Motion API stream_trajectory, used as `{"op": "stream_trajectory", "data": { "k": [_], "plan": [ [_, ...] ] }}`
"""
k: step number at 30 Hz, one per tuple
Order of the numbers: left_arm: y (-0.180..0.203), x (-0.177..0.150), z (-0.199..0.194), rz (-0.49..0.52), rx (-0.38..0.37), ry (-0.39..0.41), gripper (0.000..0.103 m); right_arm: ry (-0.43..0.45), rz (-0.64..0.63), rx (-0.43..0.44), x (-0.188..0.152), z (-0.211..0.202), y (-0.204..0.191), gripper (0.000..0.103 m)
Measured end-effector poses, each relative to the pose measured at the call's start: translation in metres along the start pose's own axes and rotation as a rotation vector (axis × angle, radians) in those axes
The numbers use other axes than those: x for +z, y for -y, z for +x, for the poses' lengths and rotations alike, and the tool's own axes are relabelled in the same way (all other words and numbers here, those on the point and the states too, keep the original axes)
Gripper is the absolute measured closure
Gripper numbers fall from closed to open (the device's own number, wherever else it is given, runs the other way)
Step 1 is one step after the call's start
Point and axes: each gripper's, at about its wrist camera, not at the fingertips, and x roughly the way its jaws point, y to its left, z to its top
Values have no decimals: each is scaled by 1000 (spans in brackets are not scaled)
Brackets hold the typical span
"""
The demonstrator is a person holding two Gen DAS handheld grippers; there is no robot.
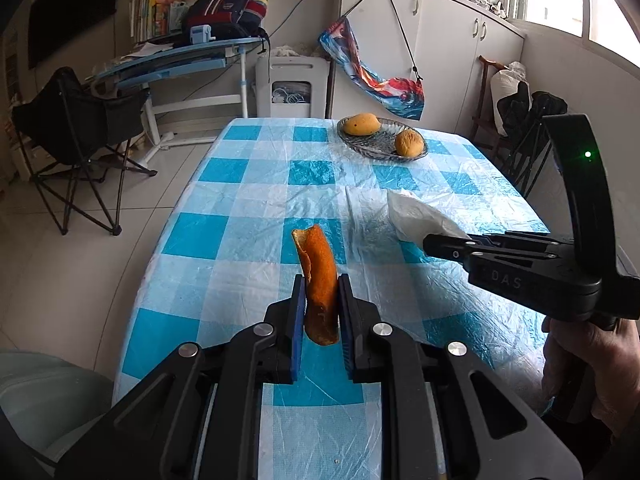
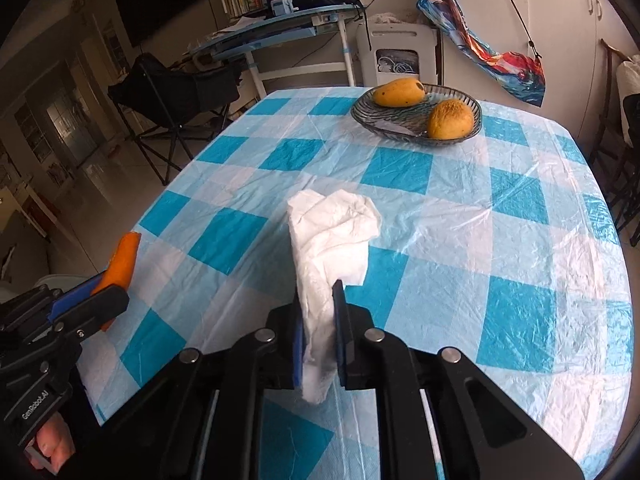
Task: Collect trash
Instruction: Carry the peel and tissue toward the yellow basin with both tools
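Note:
A curled strip of orange peel (image 1: 317, 280) stands upright between the blue pads of my left gripper (image 1: 320, 292), which is shut on it above the blue-and-white checked tablecloth (image 1: 248, 200). My right gripper (image 2: 318, 300) is shut on a crumpled white tissue (image 2: 332, 236), lifted off the cloth. In the left wrist view the right gripper (image 1: 430, 244) reaches in from the right with the tissue (image 1: 416, 216) at its tip. In the right wrist view the left gripper (image 2: 112, 288) shows at the lower left with the peel (image 2: 122, 260).
A glass dish (image 1: 372, 146) with two yellow-orange fruits sits at the table's far end. A black folding chair (image 1: 76, 128) and a desk with a backpack (image 1: 224, 8) stand beyond on the left. White cupboards (image 1: 440, 40) line the right wall. A hand (image 1: 592, 368) grips the right tool.

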Motion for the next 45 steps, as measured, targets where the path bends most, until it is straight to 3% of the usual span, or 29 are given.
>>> {"op": "stream_trajectory", "data": {
  "k": [7, 23, 33, 45],
  "plan": [
    [10, -7, -15, 31, 8, 24, 88, 91, 35, 69, -12, -44, -7, 90],
    [21, -57, -61, 28, -21, 24, 88, 163, 67, 131, -73, -105, -25, 90],
    [34, -86, -89, 52, -45, 14, 88, 131, 74, 159, -113, -127, -41, 90],
    [43, -108, -98, 48, -88, -47, 88, 31, 70, 157, -145, -123, -54, 90]
  ]
}}
